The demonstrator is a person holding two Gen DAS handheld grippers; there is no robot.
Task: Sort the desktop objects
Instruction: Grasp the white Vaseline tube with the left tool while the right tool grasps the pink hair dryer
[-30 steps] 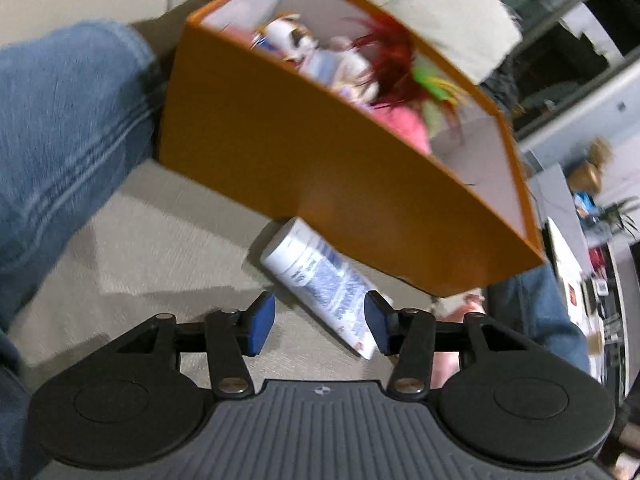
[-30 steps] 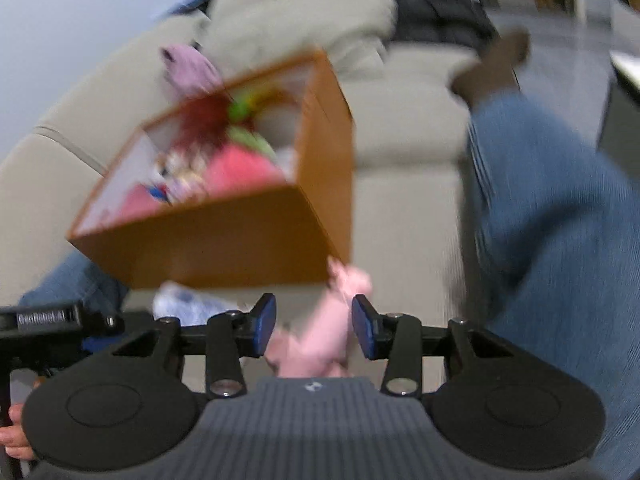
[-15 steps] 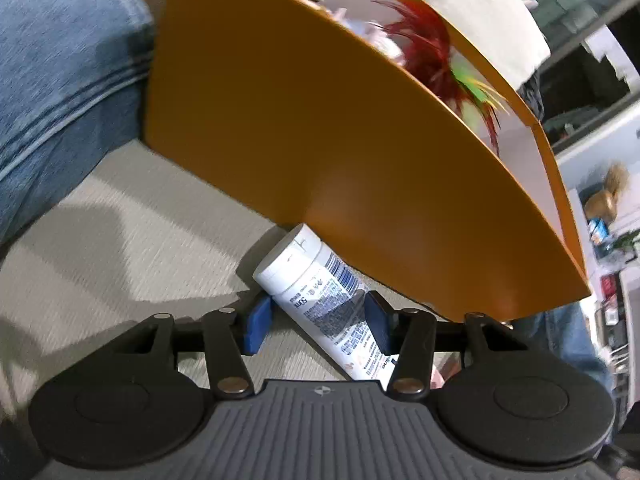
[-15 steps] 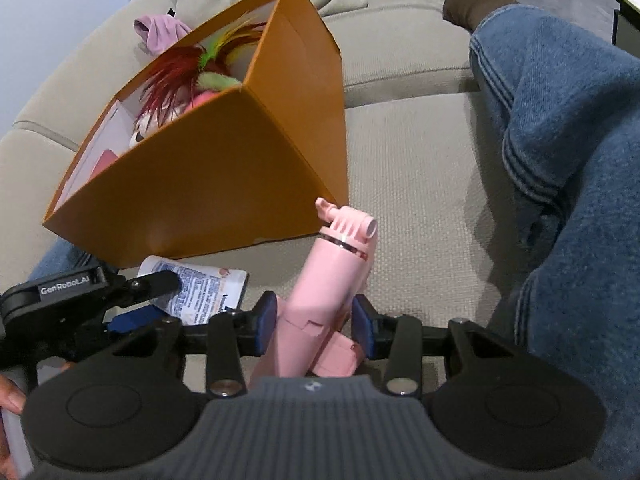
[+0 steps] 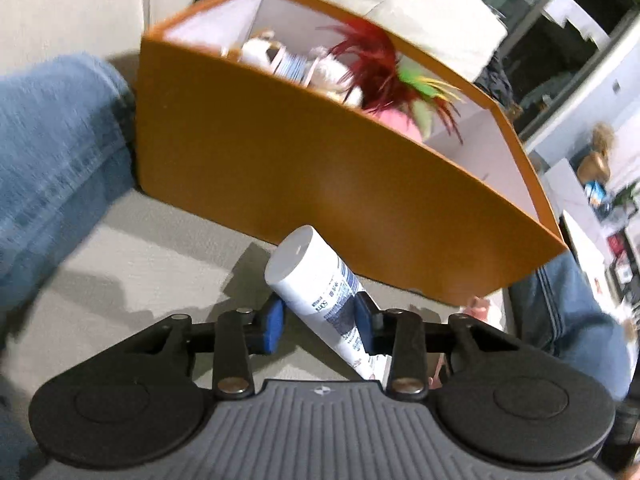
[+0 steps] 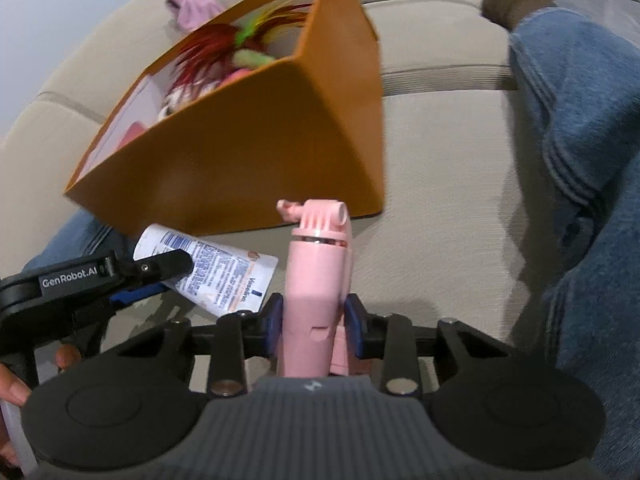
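The left tool [image 5: 318, 322] is closed on a white lotion tube [image 5: 320, 284], both blue pads pressed against its sides; the tube's capped end points ahead and up toward the orange box [image 5: 304, 184] just beyond the fingertips. The right tool [image 6: 314, 326] is clamped on a pink handheld gadget [image 6: 318, 280], which stands upright between its pads with its head rising ahead of them, near the box's closest corner. From the right tool, the left tool and its tube sit just to the left. Inside the box lie red and green feathers [image 5: 384, 68] and soft toys [image 5: 260, 50]. Everything rests over a beige sofa cushion [image 6: 448, 184], with denim-clad legs [image 6: 592, 128] on either side.
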